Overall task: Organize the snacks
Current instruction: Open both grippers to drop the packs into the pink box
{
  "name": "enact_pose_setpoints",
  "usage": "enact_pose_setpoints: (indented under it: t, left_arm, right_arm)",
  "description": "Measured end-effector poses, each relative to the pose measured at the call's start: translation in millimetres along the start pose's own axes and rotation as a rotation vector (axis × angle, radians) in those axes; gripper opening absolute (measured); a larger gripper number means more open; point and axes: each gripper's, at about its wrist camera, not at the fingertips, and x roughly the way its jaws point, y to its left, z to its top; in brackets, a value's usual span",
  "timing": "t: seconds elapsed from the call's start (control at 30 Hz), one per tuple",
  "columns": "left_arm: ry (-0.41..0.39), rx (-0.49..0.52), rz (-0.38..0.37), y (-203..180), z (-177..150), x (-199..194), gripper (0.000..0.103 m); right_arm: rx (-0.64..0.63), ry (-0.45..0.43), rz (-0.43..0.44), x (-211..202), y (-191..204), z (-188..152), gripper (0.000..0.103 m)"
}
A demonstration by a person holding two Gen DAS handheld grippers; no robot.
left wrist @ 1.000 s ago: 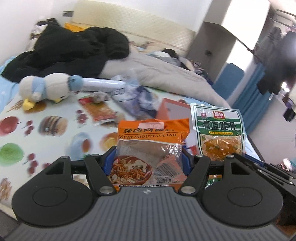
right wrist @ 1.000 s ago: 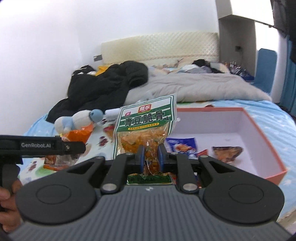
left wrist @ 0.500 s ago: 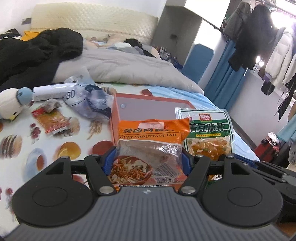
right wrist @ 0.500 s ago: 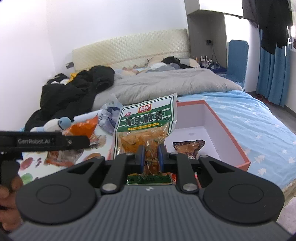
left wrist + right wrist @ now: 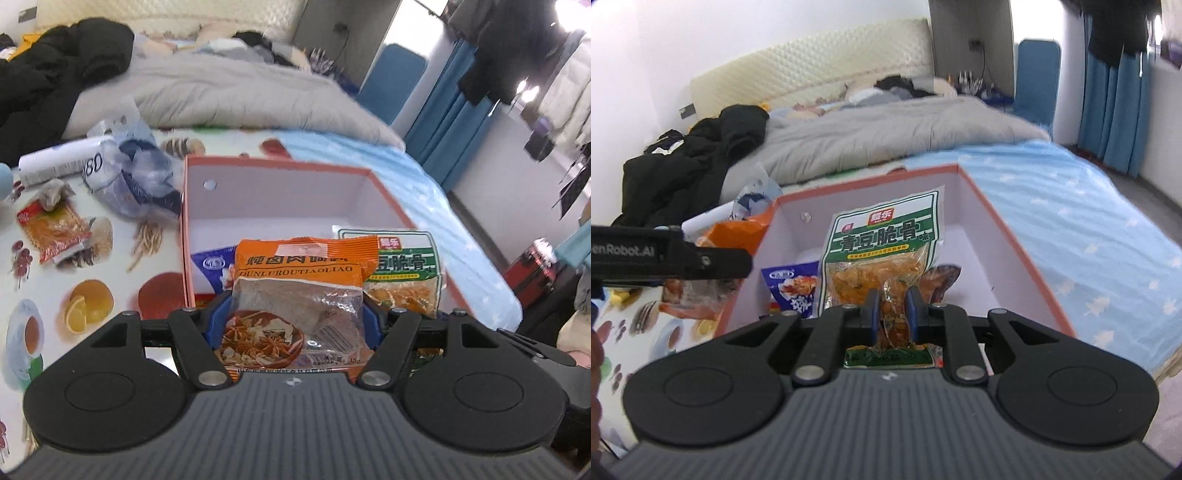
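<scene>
My left gripper [image 5: 297, 314] is shut on an orange seasoning packet [image 5: 299, 291] and holds it upright at the near edge of the orange-rimmed box [image 5: 273, 166]. My right gripper [image 5: 891, 308] is shut on a green-and-white snack packet [image 5: 882, 251], held upright over the box [image 5: 1015, 243]. The green packet also shows in the left wrist view [image 5: 406, 269], right of the orange one. Inside the box lie a blue packet [image 5: 792, 286] and a dark brown packet [image 5: 942, 280]. The left gripper body [image 5: 668, 256] shows at the left of the right wrist view.
A red-orange snack packet [image 5: 51, 229], a crumpled plastic bag [image 5: 129, 173] and a white tube [image 5: 55, 166] lie on the fruit-print cloth left of the box. A black jacket [image 5: 55, 74] and a grey duvet [image 5: 229, 92] lie behind. The bed edge runs right of the box.
Both grippers have swung right and forward with their packets, from over the fruit-print cloth to the box. The box now fills the middle of both views.
</scene>
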Motion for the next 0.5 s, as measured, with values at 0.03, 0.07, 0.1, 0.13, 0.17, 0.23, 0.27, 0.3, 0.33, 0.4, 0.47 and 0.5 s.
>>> enact_pose_setpoints:
  t: [0.03,0.07,0.1,0.13,0.17,0.23,0.27,0.3,0.33,0.4,0.47,0.5]
  left_arm:
    - [0.014,-0.003,0.0,0.0,0.2,4.5,0.073]
    - [0.025,-0.01,0.0,0.7,0.5,8.9,0.073]
    - [0.033,-0.013,0.004,1.5,1.0,12.9,0.073]
    - [0.037,-0.017,0.008,3.3,0.2,14.6,0.073]
    - [0.037,-0.022,0.012,4.2,0.7,15.7,0.073]
    - [0.037,-0.025,0.015,6.1,1.0,15.9,0.073]
    - [0.037,-0.022,0.019,6.4,1.6,16.2,0.073]
    - [0.038,-0.012,0.022,6.2,2.1,16.5,0.074]
    - [0.04,0.0,0.021,5.5,2.1,15.6,0.076]
    - [0.025,0.0,0.025,7.2,2.4,13.3,0.085]
    - [0.012,-0.007,0.029,8.7,3.0,9.0,0.087]
    - [0.009,-0.007,0.024,9.4,3.2,6.9,0.087]
  right_arm:
    - [0.012,0.008,0.002,3.5,-2.6,-0.7,0.019]
    - [0.018,0.015,0.003,6.0,-4.4,-1.4,0.019]
    - [0.024,0.021,0.004,8.0,-5.6,-2.2,0.019]
    - [0.039,0.027,0.008,10.3,-7.7,-2.8,0.019]
    - [0.05,0.035,0.016,13.1,-9.8,-2.6,0.019]
    - [0.05,0.047,0.022,17.5,-12.1,-2.4,0.021]
    - [0.05,0.05,0.018,18.9,-13.2,-3.2,0.021]
    - [0.054,0.054,0.015,20.0,-15.0,-3.5,0.022]
    - [0.062,0.055,0.014,20.3,-15.8,-3.1,0.023]
    - [0.079,0.058,0.015,20.6,-18.8,-2.9,0.026]
    - [0.096,0.06,0.013,20.1,-21.3,-3.1,0.044]
    - [0.097,0.057,0.012,19.3,-21.9,-3.1,0.055]
